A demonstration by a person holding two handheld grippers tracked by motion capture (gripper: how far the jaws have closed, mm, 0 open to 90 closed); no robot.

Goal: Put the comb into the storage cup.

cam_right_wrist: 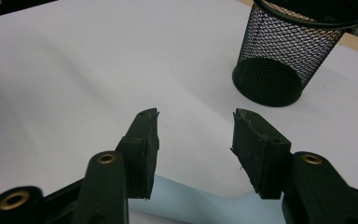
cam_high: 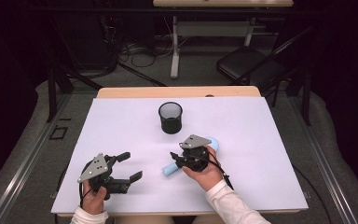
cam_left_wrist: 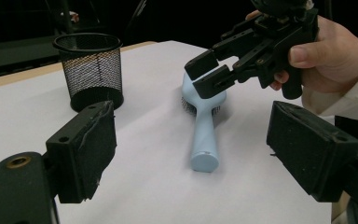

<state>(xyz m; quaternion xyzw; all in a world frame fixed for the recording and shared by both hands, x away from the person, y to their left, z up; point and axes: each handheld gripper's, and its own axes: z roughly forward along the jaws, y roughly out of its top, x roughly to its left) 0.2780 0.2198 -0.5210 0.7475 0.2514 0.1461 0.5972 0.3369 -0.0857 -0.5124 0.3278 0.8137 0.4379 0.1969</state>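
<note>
Blue plastic hairbrush lies flat at frame centre, near mesh cup. Likely light, rigid, smooth; grip at narrow handle. Right gripper hovers over bristle head, jaws parted, empty. Left gripper wide, empty.

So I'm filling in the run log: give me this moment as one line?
left gripper: open, idle on table | right gripper: open, above light blue hairbrush, not gripping | hairbrush: flat on white sheet | mesh cup: upright, empty

I see a smooth, pale blue plastic hairbrush with a soft sheen, a round black wire-mesh metal cup, matt white sheeting over the pale wooden worktop, and worn, rough black rubber pads.
</note>
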